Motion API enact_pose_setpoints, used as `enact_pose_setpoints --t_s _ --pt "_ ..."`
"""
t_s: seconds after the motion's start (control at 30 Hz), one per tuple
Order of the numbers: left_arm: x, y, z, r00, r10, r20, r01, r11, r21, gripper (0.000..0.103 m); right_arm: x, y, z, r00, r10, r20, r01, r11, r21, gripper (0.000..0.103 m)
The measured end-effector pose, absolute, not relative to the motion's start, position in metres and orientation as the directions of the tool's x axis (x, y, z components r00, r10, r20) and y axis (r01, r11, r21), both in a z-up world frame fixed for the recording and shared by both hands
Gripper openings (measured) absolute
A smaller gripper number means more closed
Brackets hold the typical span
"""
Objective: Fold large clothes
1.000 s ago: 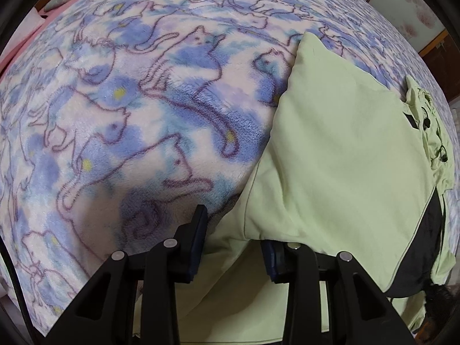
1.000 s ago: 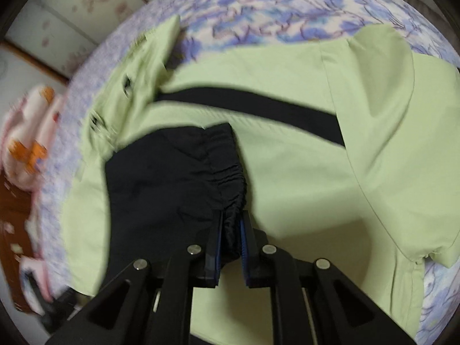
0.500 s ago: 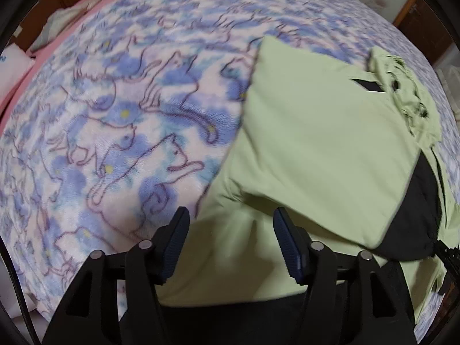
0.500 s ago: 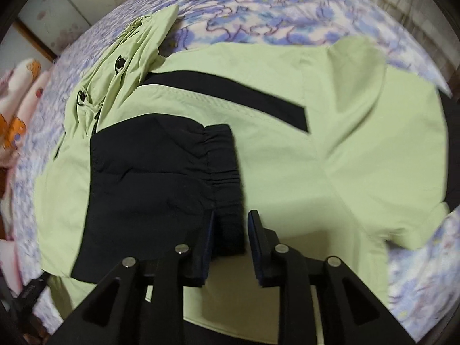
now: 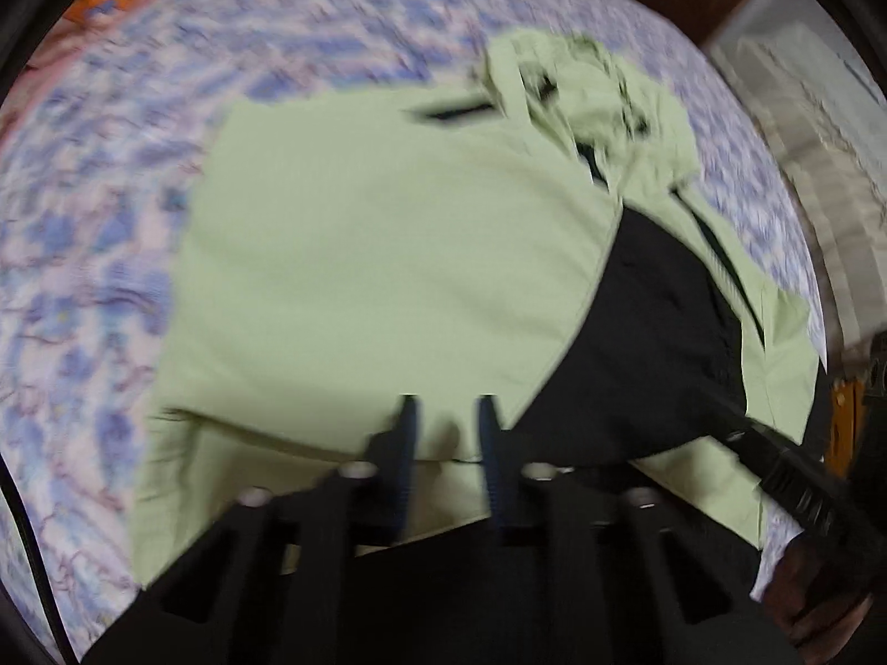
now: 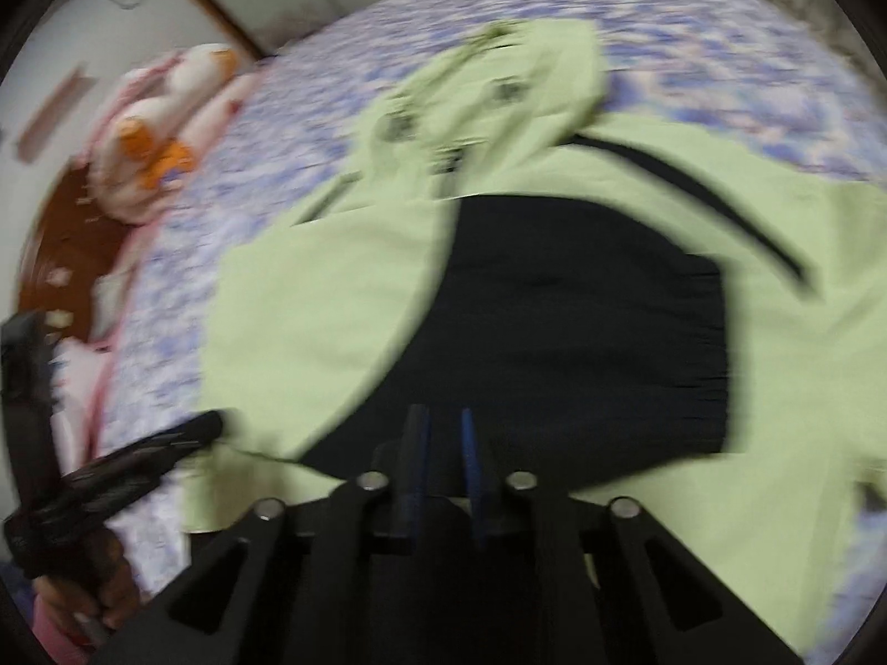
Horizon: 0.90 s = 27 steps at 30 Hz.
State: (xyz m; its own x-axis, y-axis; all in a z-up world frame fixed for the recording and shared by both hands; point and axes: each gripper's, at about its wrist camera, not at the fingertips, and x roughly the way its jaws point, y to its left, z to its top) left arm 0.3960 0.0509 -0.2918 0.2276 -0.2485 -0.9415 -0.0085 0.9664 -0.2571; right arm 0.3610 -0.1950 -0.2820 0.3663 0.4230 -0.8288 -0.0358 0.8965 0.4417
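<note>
Item: light-green hooded jacket (image 5: 388, 255) with black sleeve cuff (image 6: 582, 327), lying partly folded on the bed's cat-print fleece blanket (image 5: 100, 210); soft, light and likely slippery, best taken at the hem corners. Left tongs (image 5: 443, 443) and right tongs (image 6: 441, 449): slightly parted, pinching nothing. Room: plush toy (image 6: 166, 127) beside the bed, wooden furniture behind.

Both wrist cams sit just behind their fingers, looking down and forward from close above the bed. They share the green jacket (image 5: 388, 255) (image 6: 310, 321), its black panel (image 5: 654, 343) (image 6: 582, 321) and hood.
</note>
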Motion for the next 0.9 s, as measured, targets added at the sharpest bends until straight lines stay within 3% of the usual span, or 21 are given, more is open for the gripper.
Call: enact_pose_setpoints --t_s 0.07,0.27,0.33,0.5,0.63,0.77,0.9 --pt "0.401 0.046 -0.309 0.164 -0.297 -0.941 -0.012 0.953 -0.303 0.006 0.365 -0.175 -0.295 0.349 0.466 -0.813 -0.072 0.878 0.473 0.000" --pt "0.403 0.058 -0.339 0.113 -0.299 -0.947 -0.059 0.950 -0.307 0.004 0.381 -0.137 -0.346 0.210 0.516 -0.831 -0.090 0.856 0.509 0.000" --pt "0.405 0.072 -0.341 0.126 -0.238 -0.963 -0.070 0.966 -0.248 0.004 0.381 -0.136 -0.349 0.211 0.501 -0.839 -0.131 0.865 0.484 0.000" --pt "0.406 0.124 -0.339 0.152 -0.169 -0.974 -0.140 0.972 -0.191 0.004 0.378 -0.185 -0.347 0.244 0.454 -0.857 -0.035 0.887 0.460 0.000" --pt "0.399 0.161 -0.339 0.152 -0.121 -0.981 -0.196 0.969 -0.150 0.004 0.369 -0.239 -0.341 0.284 0.287 -0.915 0.069 0.946 0.318 0.000" --pt "0.390 0.183 -0.344 0.165 -0.186 -0.969 -0.242 0.944 -0.223 0.004 0.360 -0.292 -0.334 0.307 0.222 -0.925 0.196 0.937 0.290 0.000" --pt "0.387 0.186 -0.340 0.173 -0.157 -0.972 -0.255 0.946 -0.199 0.004 0.362 -0.291 -0.326 0.293 0.191 -0.937 0.203 0.945 0.256 0.000"
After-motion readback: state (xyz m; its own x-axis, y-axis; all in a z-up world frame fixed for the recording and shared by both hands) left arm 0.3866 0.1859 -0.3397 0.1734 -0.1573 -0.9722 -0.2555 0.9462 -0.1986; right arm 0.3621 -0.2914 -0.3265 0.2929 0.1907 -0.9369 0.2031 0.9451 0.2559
